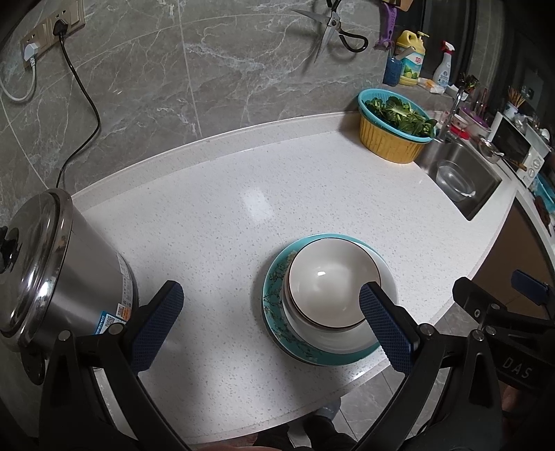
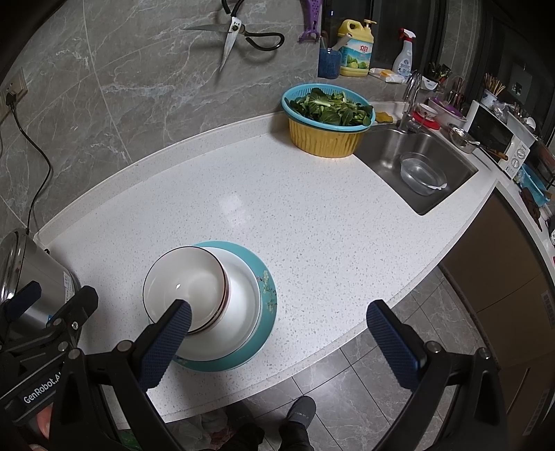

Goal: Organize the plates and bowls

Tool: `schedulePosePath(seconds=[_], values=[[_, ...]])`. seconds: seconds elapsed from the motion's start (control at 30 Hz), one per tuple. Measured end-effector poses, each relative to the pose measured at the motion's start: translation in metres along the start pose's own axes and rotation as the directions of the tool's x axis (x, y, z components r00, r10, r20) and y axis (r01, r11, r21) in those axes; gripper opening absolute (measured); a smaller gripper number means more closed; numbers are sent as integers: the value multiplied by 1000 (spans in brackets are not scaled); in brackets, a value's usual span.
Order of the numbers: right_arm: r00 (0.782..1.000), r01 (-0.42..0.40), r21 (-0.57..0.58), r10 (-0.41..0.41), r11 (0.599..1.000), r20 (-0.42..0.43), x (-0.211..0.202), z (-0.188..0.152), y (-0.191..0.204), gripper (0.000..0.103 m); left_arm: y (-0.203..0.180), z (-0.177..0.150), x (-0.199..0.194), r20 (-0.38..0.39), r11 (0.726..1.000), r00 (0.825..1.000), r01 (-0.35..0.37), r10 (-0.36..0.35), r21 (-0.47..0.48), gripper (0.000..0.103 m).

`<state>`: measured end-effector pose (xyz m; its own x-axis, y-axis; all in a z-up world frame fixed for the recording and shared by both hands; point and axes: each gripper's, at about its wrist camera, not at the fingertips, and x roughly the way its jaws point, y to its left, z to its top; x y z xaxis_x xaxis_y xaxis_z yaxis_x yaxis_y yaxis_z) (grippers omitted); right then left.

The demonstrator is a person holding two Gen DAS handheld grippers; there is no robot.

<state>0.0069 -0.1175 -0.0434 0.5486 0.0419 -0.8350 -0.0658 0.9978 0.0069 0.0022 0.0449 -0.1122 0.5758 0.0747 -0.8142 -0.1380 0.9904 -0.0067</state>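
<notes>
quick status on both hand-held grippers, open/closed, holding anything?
Left hand-held gripper: open, holding nothing; one finger overlaps the bowl in view.
Right hand-held gripper: open, holding nothing.

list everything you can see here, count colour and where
teal plate: 1, teal with blossom print, bottom of stack near counter front
white plate: 1, white, on the teal plate
bowl: at least 1, white with dark rim, top of stack
counter: 1, white speckled
steel pot: 1, silver, lidded, counter's left end
basket: 1, yellow with teal strainer of greens, by the sink
sink: 1, steel, holds a clear bowl
scissors: 1, black-handled, on wall
detergent bottle: 1, yellow, back ledge
spray bottle: 1, white, back ledge
microwave: 1, white, far right
left gripper: black, blue pads, jaws wide open
right gripper: same, jaws wide open
</notes>
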Motion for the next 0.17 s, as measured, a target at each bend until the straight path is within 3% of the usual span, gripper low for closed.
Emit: schedulePosePath(seconds=[0.17], values=[[1000, 0, 0, 0, 1000, 0, 0, 0, 0, 103, 0, -1, 0, -1, 1000, 1000, 5, -5, -1, 103]])
